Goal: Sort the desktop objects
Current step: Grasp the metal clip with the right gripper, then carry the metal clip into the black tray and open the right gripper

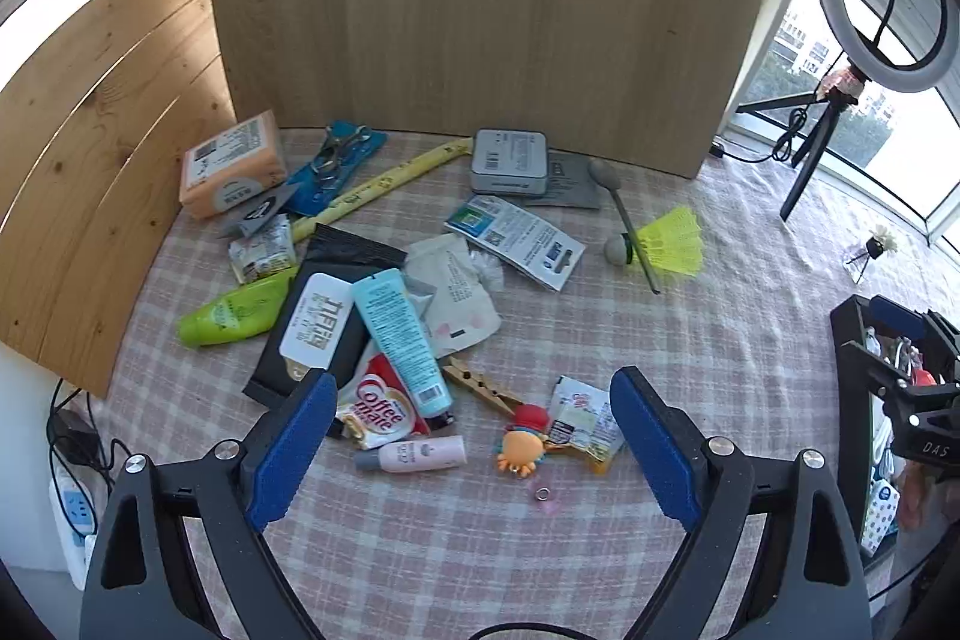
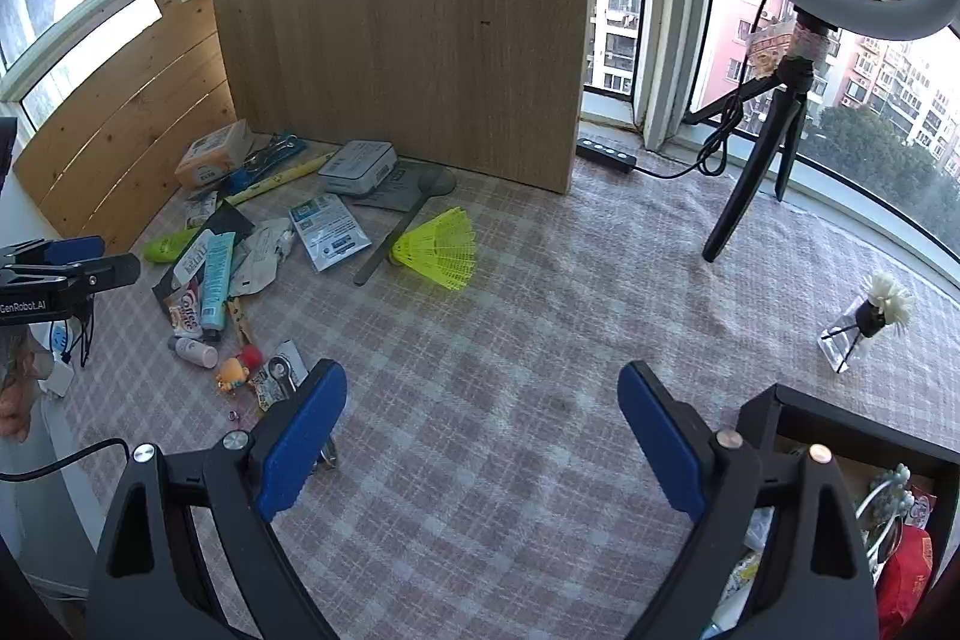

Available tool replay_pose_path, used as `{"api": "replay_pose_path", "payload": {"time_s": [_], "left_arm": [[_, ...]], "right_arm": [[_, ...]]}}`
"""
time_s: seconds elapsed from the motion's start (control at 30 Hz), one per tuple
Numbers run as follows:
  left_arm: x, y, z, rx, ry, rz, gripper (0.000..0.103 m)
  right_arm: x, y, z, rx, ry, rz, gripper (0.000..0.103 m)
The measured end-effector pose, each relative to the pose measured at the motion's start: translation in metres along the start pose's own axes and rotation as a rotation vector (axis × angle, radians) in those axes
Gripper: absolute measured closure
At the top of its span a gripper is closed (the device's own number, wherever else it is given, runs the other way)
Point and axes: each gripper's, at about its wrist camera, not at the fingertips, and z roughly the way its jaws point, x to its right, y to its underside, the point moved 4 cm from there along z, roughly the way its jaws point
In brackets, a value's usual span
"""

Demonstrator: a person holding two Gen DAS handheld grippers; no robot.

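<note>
Left wrist: left gripper (image 1: 474,445) fingers wide, empty, over clutter; right gripper (image 2: 483,439) likewise, seemingly.

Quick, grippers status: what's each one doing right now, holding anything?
Left gripper: open, holding nothing, poised above the orange crab toy and pink bottle.
Right gripper: open, holding nothing, over bare tablecloth.

Left claw (image 1: 474,436) and right claw (image 2: 483,436) both gape wide, empty.
</note>
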Motion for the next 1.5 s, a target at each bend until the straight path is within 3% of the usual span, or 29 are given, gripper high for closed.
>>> {"api": "replay_pose_path", "payload": {"time_s": [0.13,0.23,0.3,0.37,0.63,0.67,0.8,0.87,1.27,1.4,1.5], "left_arm": [[0.011,0.002,0.025,-0.042,-0.031,0.06,0.019],[0.014,0.01,0.042,-0.093,-0.001,0.079,0.028],[0.015,0.015,0.048,-0.104,0.008,0.106,0.028],[0.017,0.02,0.052,-0.124,0.033,0.14,0.028],[0.033,0.036,0.068,-0.177,0.095,0.246,0.027],[0.035,0.036,0.07,-0.181,0.102,0.253,0.027],[0.048,0.04,0.076,-0.192,0.111,0.312,0.027],[0.054,0.042,0.079,-0.202,0.111,0.338,0.027],[0.09,0.046,0.104,-0.258,0.043,0.521,0.027],[0.094,0.044,0.115,-0.282,0.023,0.546,0.023],[0.091,0.039,0.116,-0.296,0.045,0.505,0.027]], "right_arm": [[-0.031,0.016,0.024,-0.066,-0.038,-0.072,0.011],[-0.052,0.028,0.046,-0.114,-0.042,-0.127,0.012],[-0.065,0.033,0.06,-0.153,-0.063,-0.156,0.025],[-0.077,0.036,0.073,-0.186,-0.072,-0.188,0.031],[-0.094,0.046,0.099,-0.249,-0.051,-0.244,0.031],[-0.093,0.048,0.101,-0.255,-0.044,-0.242,0.032],[-0.084,0.054,0.105,-0.291,-0.034,-0.206,0.06],[-0.077,0.059,0.105,-0.301,-0.018,-0.188,0.065],[-0.024,0.077,0.077,-0.279,0.018,-0.034,0.067],[-0.012,0.084,0.065,-0.264,0.031,-0.002,0.067],[-0.003,0.087,0.056,-0.251,0.04,0.025,0.067]]}}
